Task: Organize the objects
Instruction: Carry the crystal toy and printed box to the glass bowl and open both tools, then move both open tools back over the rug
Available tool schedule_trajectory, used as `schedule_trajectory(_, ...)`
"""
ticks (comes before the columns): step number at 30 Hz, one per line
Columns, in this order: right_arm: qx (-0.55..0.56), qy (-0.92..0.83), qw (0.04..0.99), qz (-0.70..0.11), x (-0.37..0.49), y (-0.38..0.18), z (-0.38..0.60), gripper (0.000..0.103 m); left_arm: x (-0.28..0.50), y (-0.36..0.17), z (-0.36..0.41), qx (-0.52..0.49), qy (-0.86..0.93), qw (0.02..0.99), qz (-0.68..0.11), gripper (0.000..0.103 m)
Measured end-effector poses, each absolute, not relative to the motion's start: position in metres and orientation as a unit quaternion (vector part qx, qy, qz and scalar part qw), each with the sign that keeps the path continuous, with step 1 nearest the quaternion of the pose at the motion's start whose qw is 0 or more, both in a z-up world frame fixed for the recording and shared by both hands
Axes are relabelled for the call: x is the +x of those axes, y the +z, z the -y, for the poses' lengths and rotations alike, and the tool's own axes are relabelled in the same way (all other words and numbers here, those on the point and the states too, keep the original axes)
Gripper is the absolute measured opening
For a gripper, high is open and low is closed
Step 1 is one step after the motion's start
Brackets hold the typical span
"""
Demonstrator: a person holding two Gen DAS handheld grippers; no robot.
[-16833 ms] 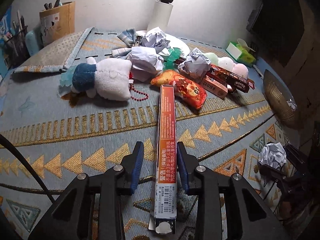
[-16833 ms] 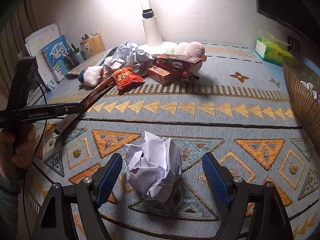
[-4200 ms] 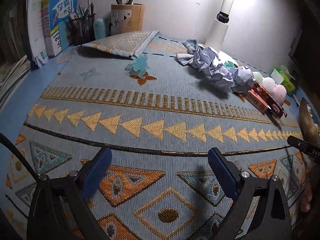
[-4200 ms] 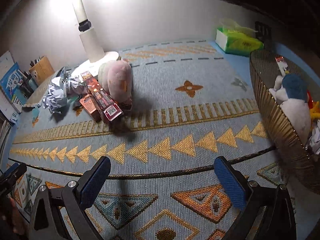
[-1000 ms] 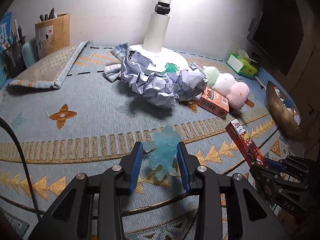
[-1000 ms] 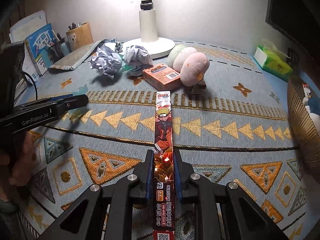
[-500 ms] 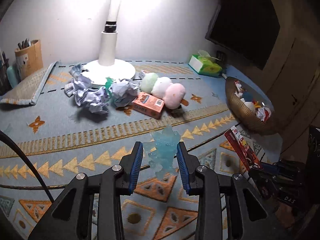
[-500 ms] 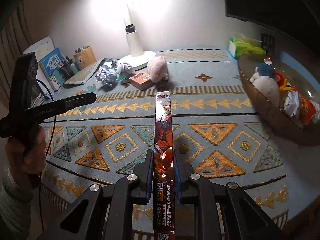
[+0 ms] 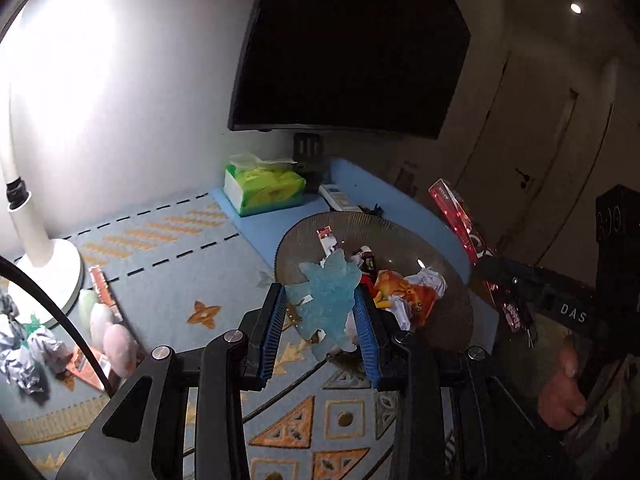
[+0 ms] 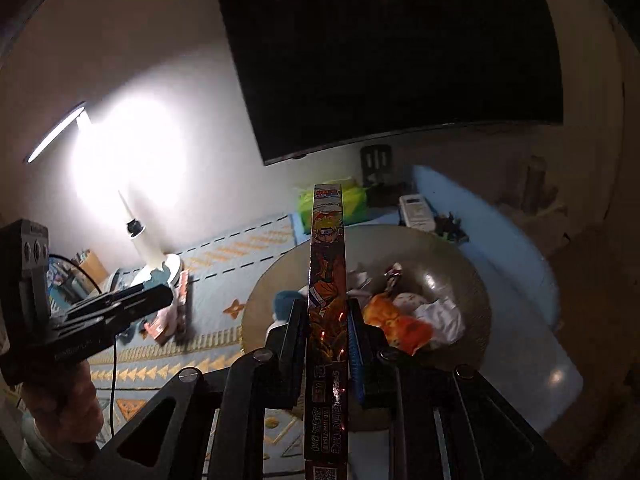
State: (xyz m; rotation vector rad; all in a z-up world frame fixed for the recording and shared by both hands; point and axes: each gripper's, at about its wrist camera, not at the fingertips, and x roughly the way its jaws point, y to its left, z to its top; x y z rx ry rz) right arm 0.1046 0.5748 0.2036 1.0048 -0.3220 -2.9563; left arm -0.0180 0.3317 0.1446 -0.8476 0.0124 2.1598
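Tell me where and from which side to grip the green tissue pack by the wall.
Probably grip the green tissue pack across its short width, coming down from above. It lies flat by the wall; the white tissue sticking out on top is too flimsy to hold, so the pads should close on the long side faces.

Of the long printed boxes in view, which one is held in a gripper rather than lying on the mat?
The orange cartoon-print box, clamped between the right gripper fingers above the basket; the other box lies by the lamp base.
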Motion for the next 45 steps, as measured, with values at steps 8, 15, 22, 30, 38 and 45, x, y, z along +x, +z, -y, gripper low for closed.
schedule_trajectory(8, 0.388, -0.909, -0.017, 0.152, 0.038, 0.173, -0.616, 0.020, -0.021, 0.130, -0.404, -0.334, 0.838, 0.432, -0.016, 0.034)
schedule_trajectory(15, 0.443, -0.881, -0.001, 0.166, 0.043, 0.142, -0.619, 0.041, -0.030, 0.108, -0.395, -0.376, 0.826, 0.420, 0.020, 0.069)
schedule_trajectory(22, 0.410, -0.905, 0.022, 0.117, 0.077, 0.165, -0.573, 0.048, -0.012, 0.118, -0.329, -0.355, 0.845, 0.398, 0.040, 0.069)
schedule_trajectory(30, 0.377, -0.918, 0.089, 0.088, 0.101, 0.185, -0.498, 0.067, -0.003, 0.129, -0.239, -0.347, 0.870, 0.346, 0.052, 0.069)
schedule_trajectory(38, 0.434, -0.887, 0.153, 0.042, 0.092, 0.146, -0.405, 0.067, 0.007, 0.116, -0.119, -0.323, 0.906, 0.262, 0.078, 0.103)
schedule_trajectory(45, 0.445, -0.878, 0.177, 0.031, 0.071, 0.102, -0.346, 0.067, -0.019, 0.055, -0.044, -0.406, 0.900, 0.124, 0.096, 0.102)
